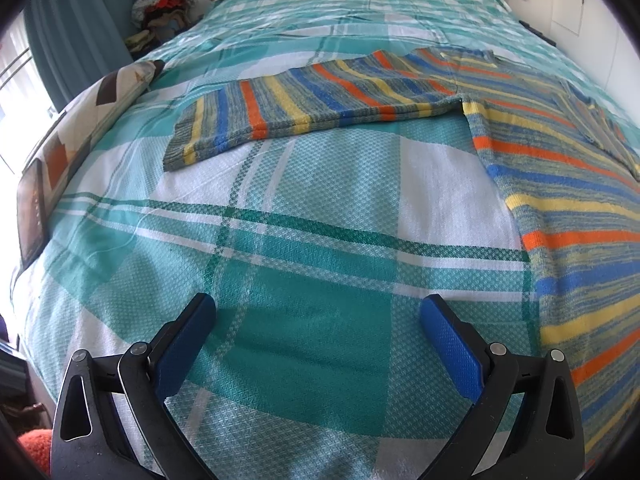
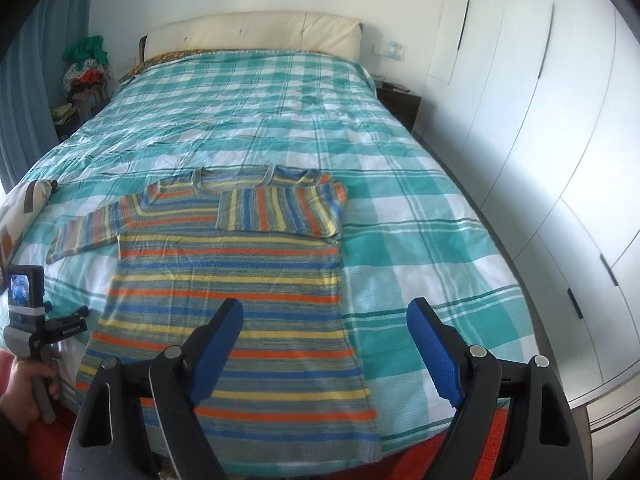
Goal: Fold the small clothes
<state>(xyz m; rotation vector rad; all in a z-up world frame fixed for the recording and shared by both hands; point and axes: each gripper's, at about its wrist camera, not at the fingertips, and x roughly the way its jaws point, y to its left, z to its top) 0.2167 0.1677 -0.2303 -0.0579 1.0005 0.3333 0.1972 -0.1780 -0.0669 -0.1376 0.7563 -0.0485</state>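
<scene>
A striped knit sweater (image 2: 228, 280) in blue, orange, yellow and grey lies flat on the bed. Its right sleeve (image 2: 280, 212) is folded across the chest, while its left sleeve (image 2: 84, 234) stretches out sideways. My right gripper (image 2: 324, 344) hovers open above the sweater's lower right edge, nothing between its blue pads. In the left wrist view the sweater body (image 1: 580, 232) fills the right side and the outstretched sleeve (image 1: 304, 100) runs across the middle. My left gripper (image 1: 316, 340) is open over bare bedspread, short of that sleeve. A hand holds the left gripper's handle (image 2: 32, 336).
The bed carries a teal and white plaid bedspread (image 2: 280, 120) with a cream headboard (image 2: 256, 34). A patterned pillow (image 1: 92, 108) and a dark tablet (image 1: 32, 212) lie at the bed's left edge. White wardrobe doors (image 2: 540, 140) line the right. A pile of clothes (image 2: 86, 76) sits beside the headboard.
</scene>
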